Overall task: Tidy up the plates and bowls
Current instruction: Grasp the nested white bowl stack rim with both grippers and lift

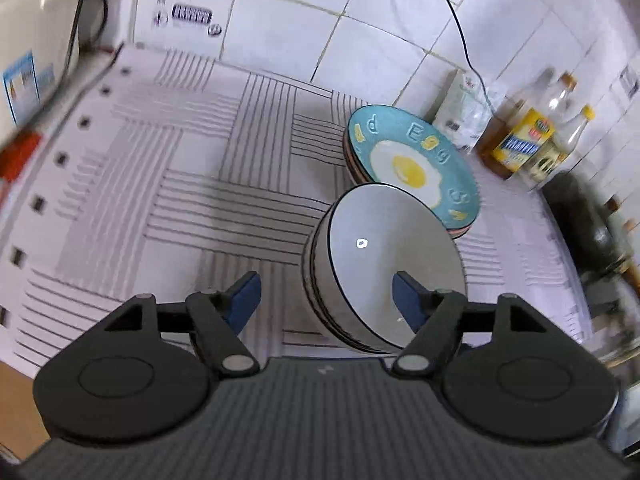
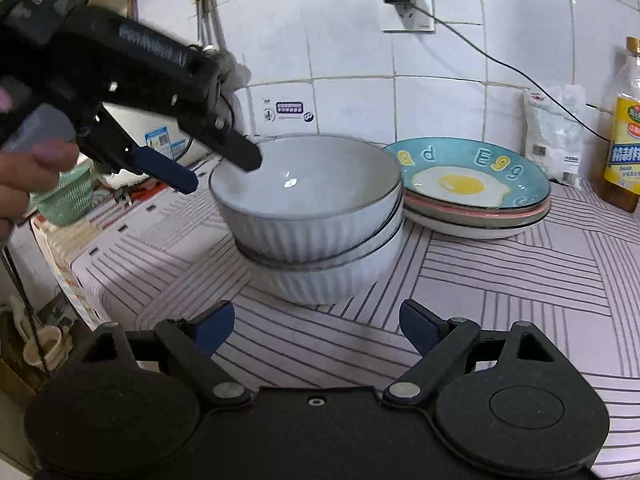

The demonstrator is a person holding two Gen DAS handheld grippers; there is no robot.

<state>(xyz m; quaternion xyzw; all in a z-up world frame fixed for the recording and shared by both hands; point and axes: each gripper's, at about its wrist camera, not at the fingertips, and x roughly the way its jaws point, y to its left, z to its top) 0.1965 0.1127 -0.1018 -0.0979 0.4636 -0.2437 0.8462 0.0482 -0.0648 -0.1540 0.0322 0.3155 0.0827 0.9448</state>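
A stack of white ribbed bowls (image 2: 316, 216) stands on the striped mat (image 2: 500, 280). Behind it on the right lies a stack of plates, the top one teal with a fried-egg picture (image 2: 472, 176). In the left wrist view the bowl stack (image 1: 384, 256) sits ahead to the right, with the egg plate (image 1: 412, 160) beyond it. My left gripper (image 1: 326, 296) is open, its fingers straddling the top bowl's left rim without pressing on it; the right wrist view shows this left gripper (image 2: 224, 174) held in a hand. My right gripper (image 2: 318, 326) is open and holds nothing, just in front of the bowls.
Oil bottles (image 1: 520, 140) and a white bag (image 2: 554, 132) stand against the tiled wall on the right, under a socket with a black cable (image 2: 404, 0). A white rice cooker (image 1: 36, 40) and a green cup (image 2: 68, 196) are on the left. A dark pan (image 1: 592, 216) lies far right.
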